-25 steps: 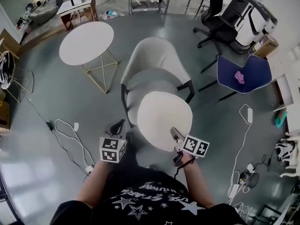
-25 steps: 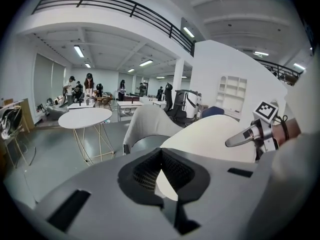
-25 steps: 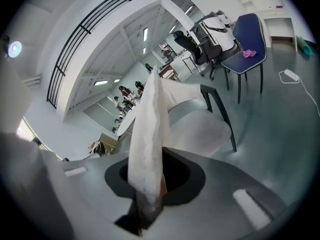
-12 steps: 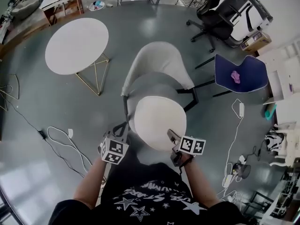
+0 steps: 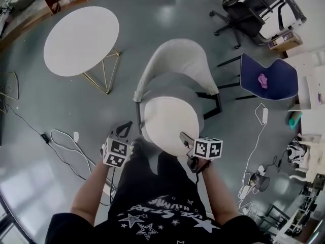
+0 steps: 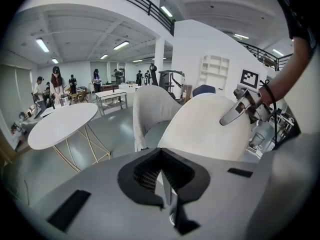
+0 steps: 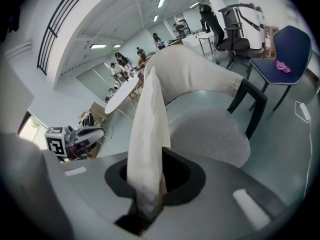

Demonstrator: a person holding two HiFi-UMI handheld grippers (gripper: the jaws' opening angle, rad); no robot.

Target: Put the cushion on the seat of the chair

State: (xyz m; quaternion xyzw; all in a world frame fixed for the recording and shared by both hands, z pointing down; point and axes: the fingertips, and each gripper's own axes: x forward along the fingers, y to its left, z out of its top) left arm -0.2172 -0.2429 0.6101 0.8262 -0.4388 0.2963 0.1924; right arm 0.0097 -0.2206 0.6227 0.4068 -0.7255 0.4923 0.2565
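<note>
A round white cushion (image 5: 170,122) hangs tilted over the front of the grey seat (image 5: 175,85) of a pale shell chair (image 5: 177,57). My right gripper (image 5: 184,139) is shut on the cushion's near right edge. In the right gripper view the cushion (image 7: 147,129) stands edge-on between the jaws, with the seat (image 7: 210,134) just beyond. My left gripper (image 5: 123,131) is left of the cushion and apart from it. Its jaws are together with nothing between them. In the left gripper view the cushion (image 6: 207,129) is to the right of my left gripper (image 6: 167,194).
A round white table (image 5: 81,33) on a gold wire frame stands to the left. A blue chair (image 5: 267,78) with a pink thing on it and a black office chair (image 5: 254,9) stand to the right. Cables (image 5: 71,141) lie on the floor either side of me.
Both grippers and the cushion have moved forward toward the chair and a little down. The cushion now overlaps more of the seat's front.
</note>
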